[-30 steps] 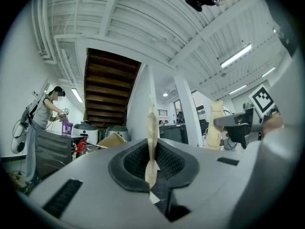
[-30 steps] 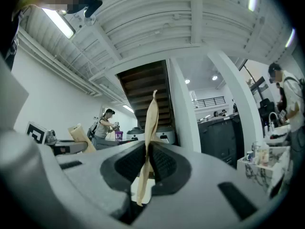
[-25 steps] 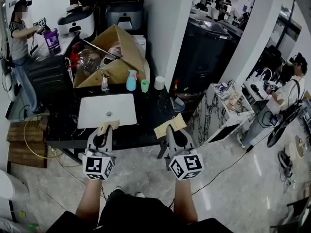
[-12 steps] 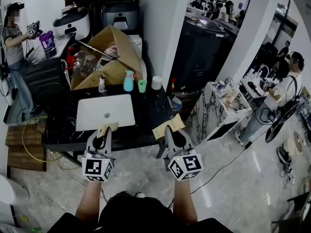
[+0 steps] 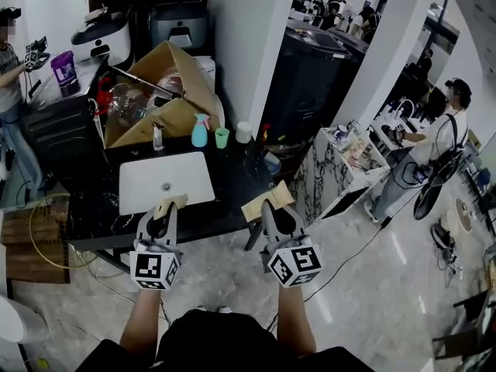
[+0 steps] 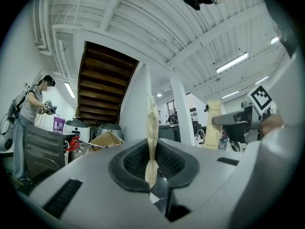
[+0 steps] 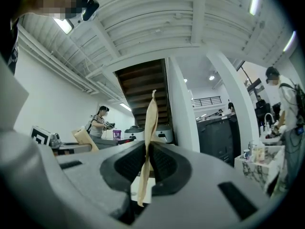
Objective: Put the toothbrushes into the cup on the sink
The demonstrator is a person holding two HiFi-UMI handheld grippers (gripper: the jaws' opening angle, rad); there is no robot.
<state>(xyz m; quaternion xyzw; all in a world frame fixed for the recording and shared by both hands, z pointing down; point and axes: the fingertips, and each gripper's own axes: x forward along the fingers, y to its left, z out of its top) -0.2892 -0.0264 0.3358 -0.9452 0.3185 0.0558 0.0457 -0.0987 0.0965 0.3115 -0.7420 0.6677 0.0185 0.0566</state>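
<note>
Both grippers are held low in front of the black counter (image 5: pixel 232 178), short of the white sink basin (image 5: pixel 165 180). My left gripper (image 5: pixel 163 212) is shut on a flat tan paper toothbrush packet (image 5: pixel 170 203); in the left gripper view the packet (image 6: pixel 151 128) stands edge-on between the pads (image 6: pixel 138 161). My right gripper (image 5: pixel 271 209) is shut on a second tan packet (image 5: pixel 268 199), likewise edge-on (image 7: pixel 149 128) in the right gripper view. A green cup (image 5: pixel 222 137) and a white cup (image 5: pixel 243 132) stand behind the basin.
A blue spray bottle (image 5: pixel 200 130) and a small clear bottle (image 5: pixel 158 136) stand by the cups. An open cardboard box (image 5: pixel 167 91) fills the back. A marble-fronted stand (image 5: pixel 341 165) is to the right. People stand at the far left (image 5: pixel 9 60) and far right (image 5: pixel 446 130).
The head view has drifted a little, so the counter sits slightly left and higher in frame. Both grippers keep their hold on the packets in the same pose.
</note>
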